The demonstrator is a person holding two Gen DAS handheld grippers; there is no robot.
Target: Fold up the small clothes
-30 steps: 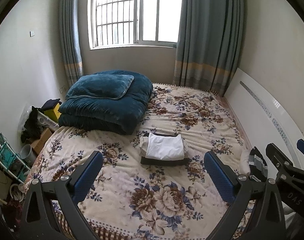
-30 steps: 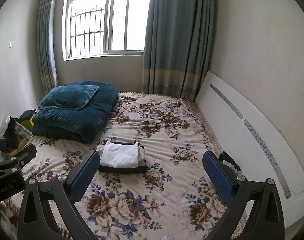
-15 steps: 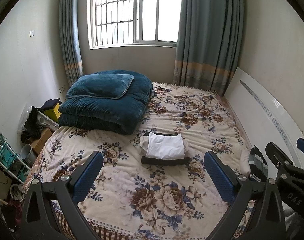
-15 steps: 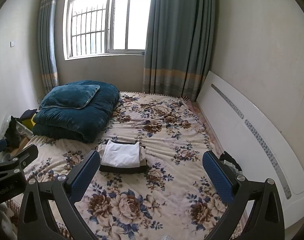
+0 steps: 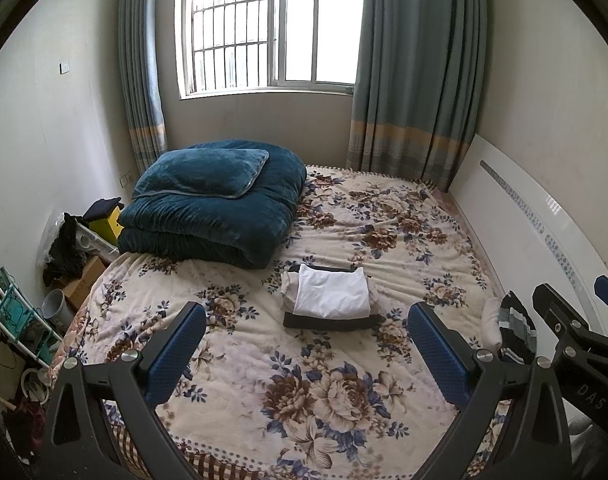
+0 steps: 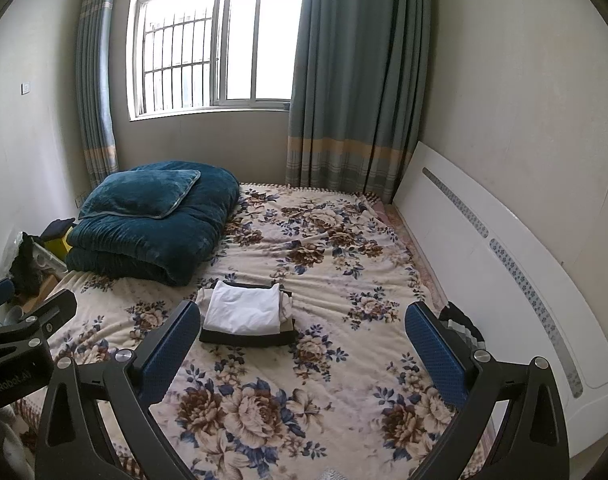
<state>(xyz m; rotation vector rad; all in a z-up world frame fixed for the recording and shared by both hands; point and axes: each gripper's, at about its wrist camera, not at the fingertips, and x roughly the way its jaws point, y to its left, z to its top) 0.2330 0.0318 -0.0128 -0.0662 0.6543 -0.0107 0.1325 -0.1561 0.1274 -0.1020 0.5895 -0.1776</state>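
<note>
Bedding first, at the left: one teal quilt [image 5: 211, 220], folded, with one matching pillow [image 5: 201, 172] on top. Mid-bed lies one stack of folded clothes [image 5: 330, 298], white piece uppermost, on the floral bedspread [image 5: 324, 396]. One unfolded striped garment [image 5: 514, 330] sits at the bed's right edge beside the white headboard [image 5: 524, 236]. Two grippers hover above the bed's near edge: left gripper [image 5: 306, 350] and right gripper [image 6: 301, 350], both with fingers spread wide, holding nothing.
</note>
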